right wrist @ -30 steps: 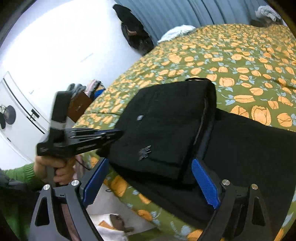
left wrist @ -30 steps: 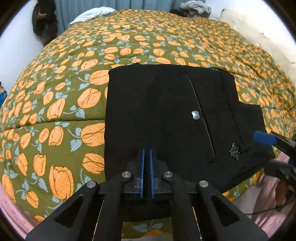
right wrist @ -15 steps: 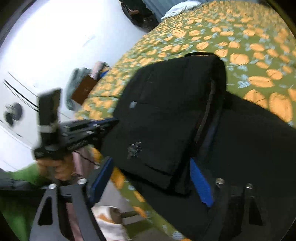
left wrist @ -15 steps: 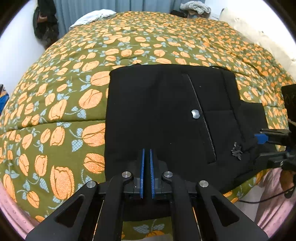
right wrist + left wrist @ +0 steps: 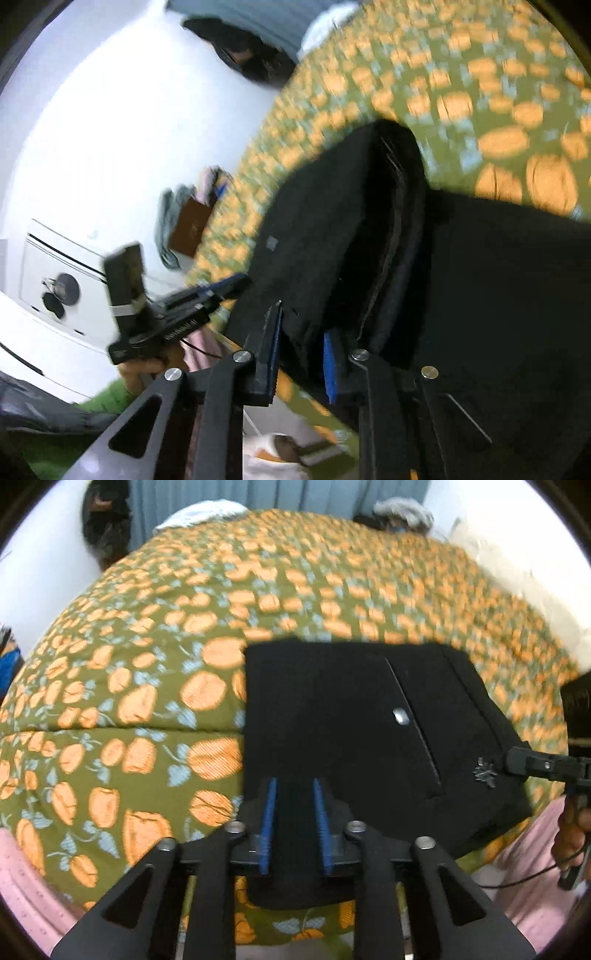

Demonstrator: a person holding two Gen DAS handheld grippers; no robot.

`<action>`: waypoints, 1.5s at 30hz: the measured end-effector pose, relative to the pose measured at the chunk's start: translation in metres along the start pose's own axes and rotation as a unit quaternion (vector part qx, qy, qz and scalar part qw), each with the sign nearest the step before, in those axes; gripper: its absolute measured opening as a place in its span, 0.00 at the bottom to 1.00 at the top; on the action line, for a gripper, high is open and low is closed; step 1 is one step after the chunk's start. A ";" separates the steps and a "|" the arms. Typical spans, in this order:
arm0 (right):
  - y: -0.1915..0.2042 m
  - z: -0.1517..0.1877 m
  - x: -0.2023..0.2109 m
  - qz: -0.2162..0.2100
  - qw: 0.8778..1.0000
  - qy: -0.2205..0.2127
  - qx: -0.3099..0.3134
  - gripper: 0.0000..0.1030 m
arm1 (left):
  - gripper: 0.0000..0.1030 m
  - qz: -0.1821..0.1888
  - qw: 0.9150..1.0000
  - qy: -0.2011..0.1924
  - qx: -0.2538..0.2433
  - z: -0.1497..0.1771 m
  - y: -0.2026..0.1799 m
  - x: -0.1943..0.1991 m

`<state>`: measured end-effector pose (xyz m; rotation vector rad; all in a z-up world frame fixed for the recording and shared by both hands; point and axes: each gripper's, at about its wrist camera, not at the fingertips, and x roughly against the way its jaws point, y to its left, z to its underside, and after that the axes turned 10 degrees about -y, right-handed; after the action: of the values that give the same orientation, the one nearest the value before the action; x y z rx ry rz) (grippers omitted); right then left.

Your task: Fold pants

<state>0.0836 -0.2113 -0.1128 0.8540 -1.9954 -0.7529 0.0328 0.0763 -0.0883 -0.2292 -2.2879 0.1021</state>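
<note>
Black pants [image 5: 351, 731] lie folded into a compact block on the orange-tulip bedspread [image 5: 147, 672], near its front edge. Left gripper [image 5: 294, 823] has its blue pads parted a little, straddling the near hem, fabric between them but not pinched. Right gripper [image 5: 301, 354] has narrowed onto the folded side edge; can't tell if it's actually clamped.

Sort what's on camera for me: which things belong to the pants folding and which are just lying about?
Belongs to the job:
- black pants, folded on the bedspread
- left hand-held gripper, fingers slightly parted over the pants' near edge
- right hand-held gripper, fingers around the pants' edge

Just lying about:
- floral bedspread
- white cloth by the curtain
- grey clothes
- brown box
</note>
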 end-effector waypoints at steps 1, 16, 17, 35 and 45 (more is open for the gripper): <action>0.007 -0.004 0.007 -0.001 1.000 -0.008 0.007 0.18 | 0.31 0.001 1.000 -0.009 0.004 -0.004 0.003 0.008; 0.024 -0.018 0.121 0.081 0.994 -0.064 0.045 0.18 | 0.35 0.019 0.999 -0.036 0.010 -0.024 0.001 0.034; 0.016 -0.013 0.130 0.091 0.993 -0.064 0.035 0.18 | 0.35 0.021 0.999 -0.035 0.006 -0.022 -0.002 0.034; -0.063 0.009 0.129 0.329 0.944 -0.006 -0.018 0.39 | 0.37 -0.002 0.998 0.016 -0.069 -0.006 -0.048 0.011; -0.011 -0.056 0.112 0.321 0.939 -0.087 0.089 0.39 | 0.38 -0.023 0.995 0.036 -0.093 -0.001 -0.059 0.004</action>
<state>0.0856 -0.3167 -0.0445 0.1887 -2.3343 -0.2761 0.0231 0.0192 -0.0760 -0.2716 -2.2309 -0.1424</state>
